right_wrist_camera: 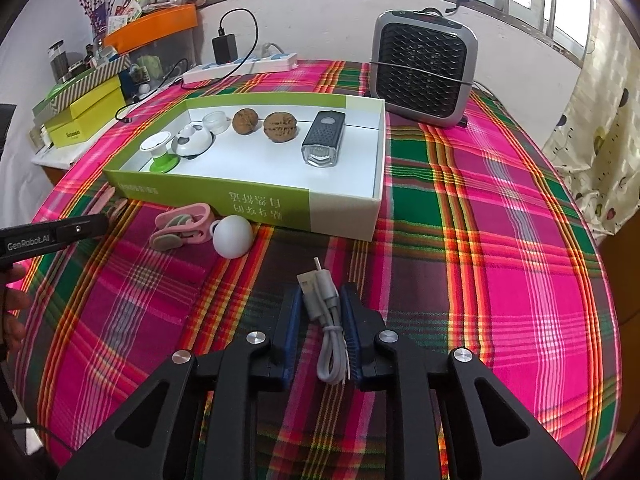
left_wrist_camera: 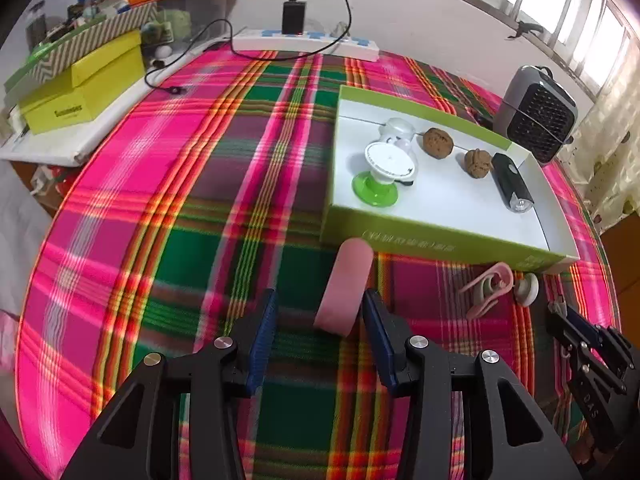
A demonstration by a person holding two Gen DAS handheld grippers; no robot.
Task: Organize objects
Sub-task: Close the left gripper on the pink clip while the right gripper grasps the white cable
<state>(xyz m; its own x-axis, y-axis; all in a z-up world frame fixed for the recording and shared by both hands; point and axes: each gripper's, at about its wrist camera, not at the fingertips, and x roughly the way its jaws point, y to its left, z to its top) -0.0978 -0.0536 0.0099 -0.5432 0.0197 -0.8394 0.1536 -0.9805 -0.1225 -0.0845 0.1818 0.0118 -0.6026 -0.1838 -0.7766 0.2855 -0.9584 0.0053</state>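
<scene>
While the right gripper (right_wrist_camera: 320, 322) pinches a coiled grey USB cable (right_wrist_camera: 326, 320) between its blue ribbed pads, the left gripper (left_wrist_camera: 320, 330) stands wide apart around a pink rounded block (left_wrist_camera: 345, 288), not gripping it.
Both hover low over the pink-green plaid tablecloth (right_wrist_camera: 500, 240); beyond lies a shallow green-sided cardboard box (right_wrist_camera: 280, 204) with white floor holding two wrinkled brown walnuts (right_wrist_camera: 280, 127) and a black bike light (right_wrist_camera: 323, 138); grey mesh-fronted heater (right_wrist_camera: 424, 68) behind, under windows.

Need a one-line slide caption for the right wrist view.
Right gripper shut on a coiled grey USB cable above the plaid cloth, facing the green tray.
</scene>
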